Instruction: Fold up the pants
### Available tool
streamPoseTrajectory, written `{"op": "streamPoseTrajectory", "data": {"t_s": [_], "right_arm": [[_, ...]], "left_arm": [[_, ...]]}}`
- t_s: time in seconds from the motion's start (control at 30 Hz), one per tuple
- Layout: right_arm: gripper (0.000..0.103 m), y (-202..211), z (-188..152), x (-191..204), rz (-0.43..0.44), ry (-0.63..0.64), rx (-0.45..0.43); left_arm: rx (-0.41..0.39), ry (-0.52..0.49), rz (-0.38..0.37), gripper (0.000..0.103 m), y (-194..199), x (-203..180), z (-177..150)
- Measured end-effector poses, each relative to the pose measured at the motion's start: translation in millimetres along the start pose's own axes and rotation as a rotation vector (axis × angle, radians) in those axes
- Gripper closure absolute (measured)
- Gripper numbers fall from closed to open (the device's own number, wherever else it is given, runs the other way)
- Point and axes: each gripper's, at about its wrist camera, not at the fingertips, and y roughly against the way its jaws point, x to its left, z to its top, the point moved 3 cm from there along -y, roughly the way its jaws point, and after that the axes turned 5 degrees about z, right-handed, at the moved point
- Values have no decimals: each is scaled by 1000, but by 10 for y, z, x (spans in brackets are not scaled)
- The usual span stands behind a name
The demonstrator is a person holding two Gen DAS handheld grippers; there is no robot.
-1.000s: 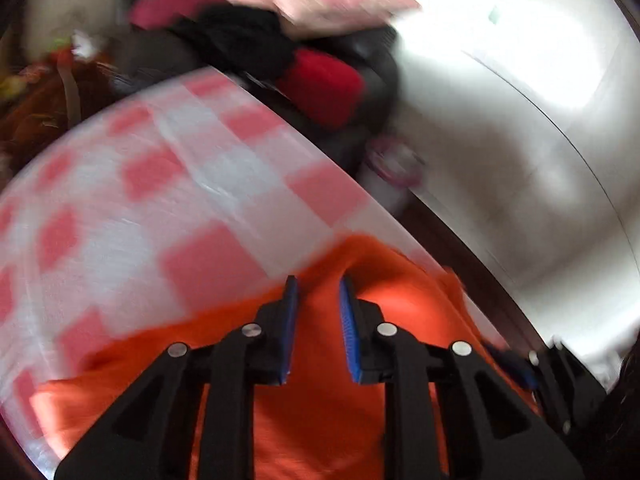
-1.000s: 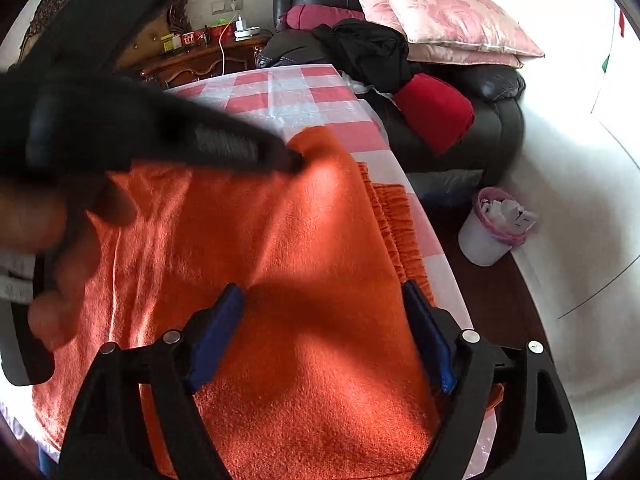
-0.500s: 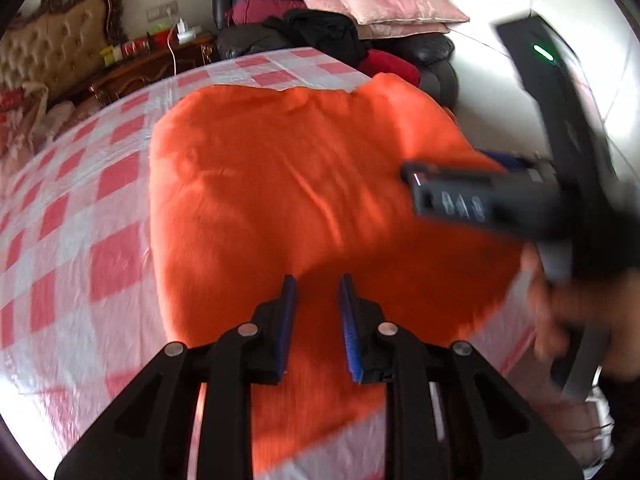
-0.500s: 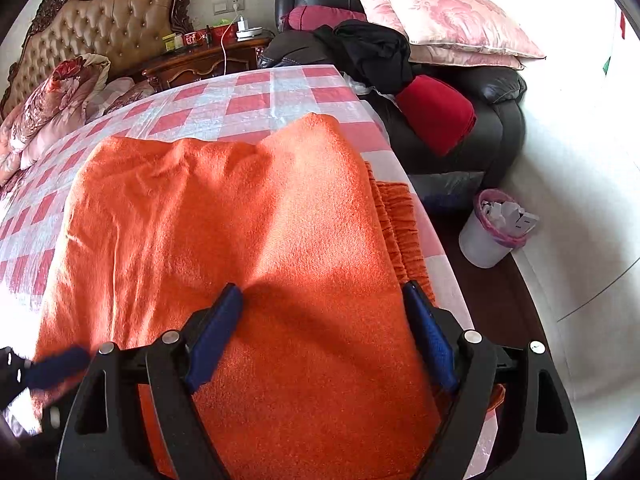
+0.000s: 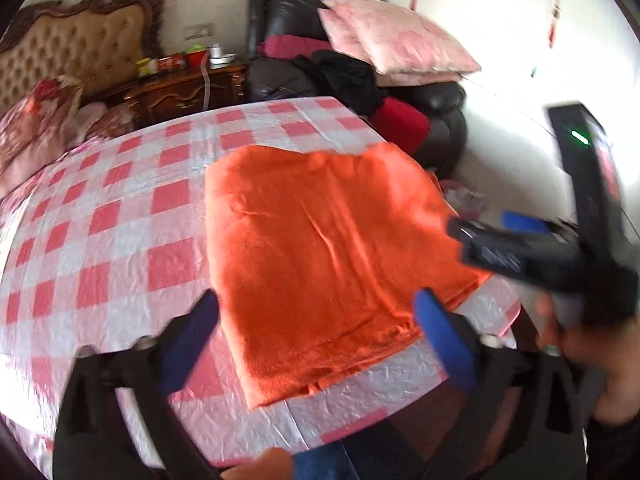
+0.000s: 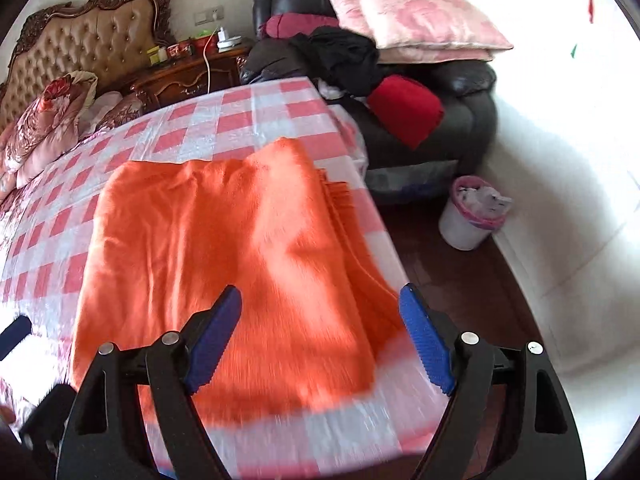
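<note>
Bare checked desk lies open left of the orange pants; the sofa and bin crowd the right.

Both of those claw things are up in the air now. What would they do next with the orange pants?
Probably lift away. The orange pants already lie folded flat on the checked tablecloth; the left gripper is opening with nothing between its jaws, and the right gripper is open and empty.

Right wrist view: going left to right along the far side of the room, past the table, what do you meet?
Tufted headboard → wooden nightstand → black leather armchair piled with pink pillows → white waste bin.
</note>
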Motion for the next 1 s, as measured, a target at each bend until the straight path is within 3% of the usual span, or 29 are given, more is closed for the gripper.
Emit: {"op": "streamPoseTrajectory", "data": {"t_s": [0.37,0.7,1.0], "right_arm": [[18,809,-224,-112,-53,15,-63],[18,945,-227,-135,-39,-10,-86],[18,939,-232,-133,-38,-11,-82]], "left_arm": [[-1,116,-102,2,451,-99,54],[-15,100,-25,2,562,-135,82],[-4,83,-24,2,538,-166,65]]}}
